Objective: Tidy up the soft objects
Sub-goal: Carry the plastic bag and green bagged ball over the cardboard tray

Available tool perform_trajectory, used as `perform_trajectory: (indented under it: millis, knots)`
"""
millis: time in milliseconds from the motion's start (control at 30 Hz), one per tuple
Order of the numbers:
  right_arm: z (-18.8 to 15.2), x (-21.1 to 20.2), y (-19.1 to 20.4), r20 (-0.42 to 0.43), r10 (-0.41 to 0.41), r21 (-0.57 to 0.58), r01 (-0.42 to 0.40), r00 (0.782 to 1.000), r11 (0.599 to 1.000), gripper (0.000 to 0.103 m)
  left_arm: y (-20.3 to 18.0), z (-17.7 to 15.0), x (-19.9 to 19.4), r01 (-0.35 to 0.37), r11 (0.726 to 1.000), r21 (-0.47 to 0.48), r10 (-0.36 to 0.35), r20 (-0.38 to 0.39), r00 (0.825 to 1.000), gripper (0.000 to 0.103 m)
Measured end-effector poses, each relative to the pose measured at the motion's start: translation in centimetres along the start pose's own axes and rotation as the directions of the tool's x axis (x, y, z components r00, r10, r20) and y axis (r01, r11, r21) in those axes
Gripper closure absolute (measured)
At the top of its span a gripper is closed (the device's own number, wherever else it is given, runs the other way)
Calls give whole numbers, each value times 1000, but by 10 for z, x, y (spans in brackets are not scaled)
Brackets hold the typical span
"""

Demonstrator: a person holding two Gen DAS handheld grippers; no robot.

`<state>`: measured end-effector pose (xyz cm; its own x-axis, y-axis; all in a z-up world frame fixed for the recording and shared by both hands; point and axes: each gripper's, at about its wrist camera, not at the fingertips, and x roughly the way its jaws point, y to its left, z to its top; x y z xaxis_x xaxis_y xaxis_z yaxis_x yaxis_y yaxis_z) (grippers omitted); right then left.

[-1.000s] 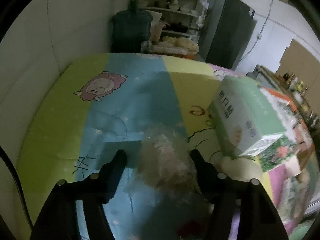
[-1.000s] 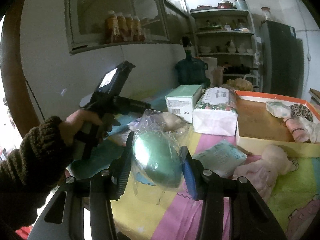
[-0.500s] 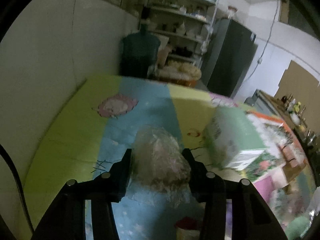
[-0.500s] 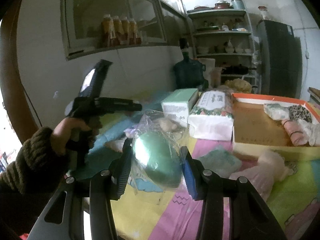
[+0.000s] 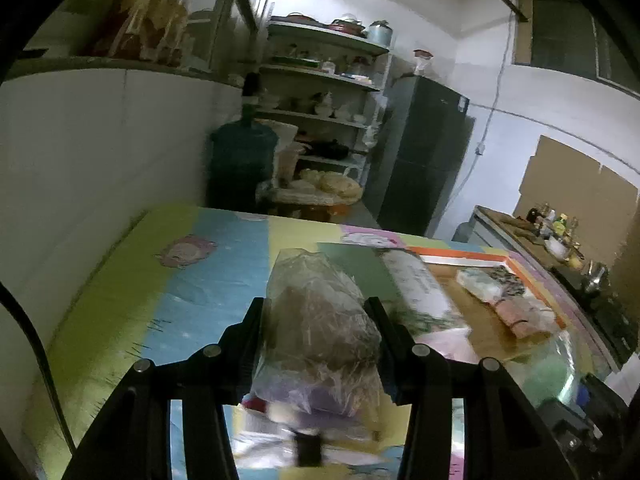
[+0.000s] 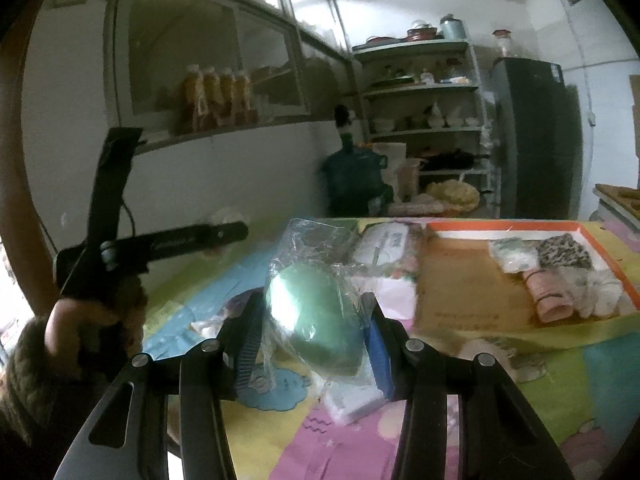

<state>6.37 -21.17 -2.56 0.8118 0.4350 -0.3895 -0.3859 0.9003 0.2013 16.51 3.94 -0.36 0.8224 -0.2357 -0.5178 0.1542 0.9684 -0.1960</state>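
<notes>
Left hand-held gripper (image 5: 316,312): clamped on bagged fluffy toy (image 5: 320,320), newly lifted off the table (image 5: 120,288), heading towards orange tray (image 6: 520,226). Right hand-held gripper (image 6: 312,312): grasping bagged green sponge (image 6: 316,316), raised before tray. Delivery pending.

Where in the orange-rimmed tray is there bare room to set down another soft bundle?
The tray's brown floor lies bare along its near-left part, beside the tissue packs. Its far-right side is crowded: leopard-print cloth, pink roll, white bundles.
</notes>
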Motion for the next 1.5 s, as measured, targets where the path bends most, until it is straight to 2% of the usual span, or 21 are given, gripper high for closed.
perform_trajectory:
  millis: [133, 433, 667, 1133, 1500]
  knots:
    - [5, -9, -10, 21, -25, 8, 25, 999, 1000, 54, -27, -6, -5, 16, 1000, 25, -16, 10, 1000, 54]
    - [10, -33, -40, 63, -88, 56, 85, 994, 995, 54, -87, -17, -6, 103, 992, 70, -104, 13, 994, 54]
    - [13, -48, -60, 87, -134, 77, 128, 987, 989, 54, -119, -21, -2, 157, 984, 86, -158, 6, 987, 54]
    - [27, -65, -110, 125, -242, 107, 229, 962, 967, 54, -177, -19, 15, 212, 968, 135, -214, 5, 977, 54]
    - [35, -59, -159, 104, -293, 151, 277, 950, 949, 54, -204, -15, 55, 215, 968, 129, -212, -33, 977, 54]
